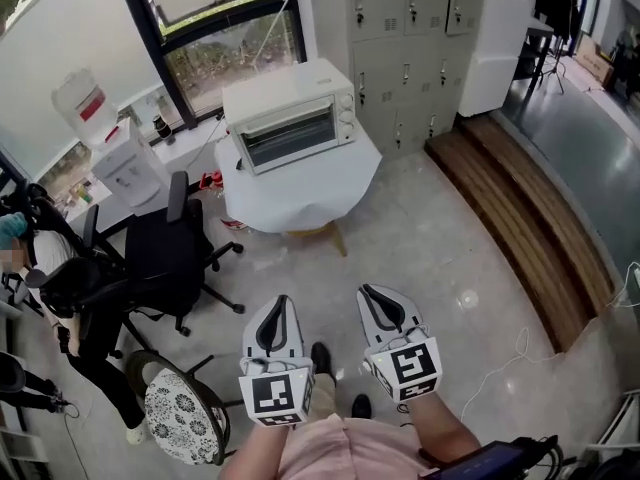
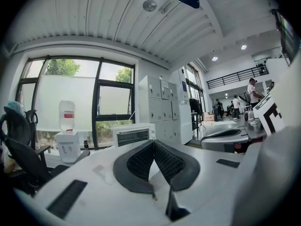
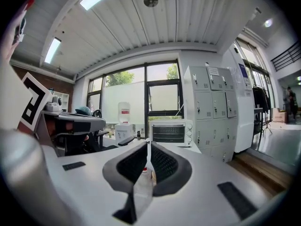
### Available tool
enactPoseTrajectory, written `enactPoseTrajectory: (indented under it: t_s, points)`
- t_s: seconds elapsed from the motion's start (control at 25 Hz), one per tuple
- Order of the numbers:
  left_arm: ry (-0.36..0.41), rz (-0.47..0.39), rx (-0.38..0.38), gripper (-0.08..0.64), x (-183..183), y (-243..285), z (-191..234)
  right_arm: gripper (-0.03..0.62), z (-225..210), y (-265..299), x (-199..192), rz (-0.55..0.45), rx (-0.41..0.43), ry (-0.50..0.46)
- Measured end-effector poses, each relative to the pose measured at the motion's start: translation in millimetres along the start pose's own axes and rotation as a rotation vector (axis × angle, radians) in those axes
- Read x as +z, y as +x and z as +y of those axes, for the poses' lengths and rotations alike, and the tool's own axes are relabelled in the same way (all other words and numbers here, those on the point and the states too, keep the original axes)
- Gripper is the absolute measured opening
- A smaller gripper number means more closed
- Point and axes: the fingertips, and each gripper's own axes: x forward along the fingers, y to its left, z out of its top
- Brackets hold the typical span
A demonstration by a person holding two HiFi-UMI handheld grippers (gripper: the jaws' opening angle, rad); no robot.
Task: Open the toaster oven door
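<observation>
**Gripper state.** The left gripper (image 1: pixel 283 300) is clenched: in the left gripper view its two jaws meet at the tips, and nothing sits between them (image 2: pixel 153 141). The right gripper (image 1: pixel 368 291) is also clenched and empty. In the right gripper view its jaws stand tip to tip, with only a thin slit between them (image 3: pixel 147 143). The two grippers are held side by side, close together but apart, above the tiled floor (image 1: pixel 420 228). Each points forward.

**Task object.** The toaster oven (image 1: pixel 293 118) stands well ahead of both grippers, more in line with the left one. Neither gripper touches it. It rests on a table (image 1: pixel 300 198) draped in white cloth. Its glass door (image 1: pixel 290 138) faces the grippers and is closed, and its knobs (image 1: pixel 346 111) are on the right of the front panel. The oven shows beyond the jaw tips in both gripper views (image 2: pixel 133 134) (image 3: pixel 171 133).

**Surroundings.**
- A black office chair (image 1: pixel 165 253) stands ahead and to the left of the left gripper, between it and the table.
- A patterned stool (image 1: pixel 180 418) sits just left of the left gripper.
- A water dispenser (image 1: pixel 120 163) stands far ahead on the left, by the window (image 1: pixel 215 38).
- Grey lockers (image 1: pixel 410 48) rise behind and to the right of the oven.
- A wooden step (image 1: pixel 520 228) runs ahead and to the right of the right gripper.
</observation>
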Motion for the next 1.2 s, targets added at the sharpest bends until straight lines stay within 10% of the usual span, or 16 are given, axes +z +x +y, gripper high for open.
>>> enactPoseTrajectory:
  t_s: [0.72,1.2]
  points:
    - [-0.023,-0.044,-0.066,0.014,21.8,185.5,129.5,0.008,-34.2,210.5,63.5,-0.05,-0.03,-0.023]
    - [-0.015,-0.02,-0.162,0.014,11.4,245.4,129.5,0.003,-72.6,244.1,66.3,-0.043,-0.127,-0.017]
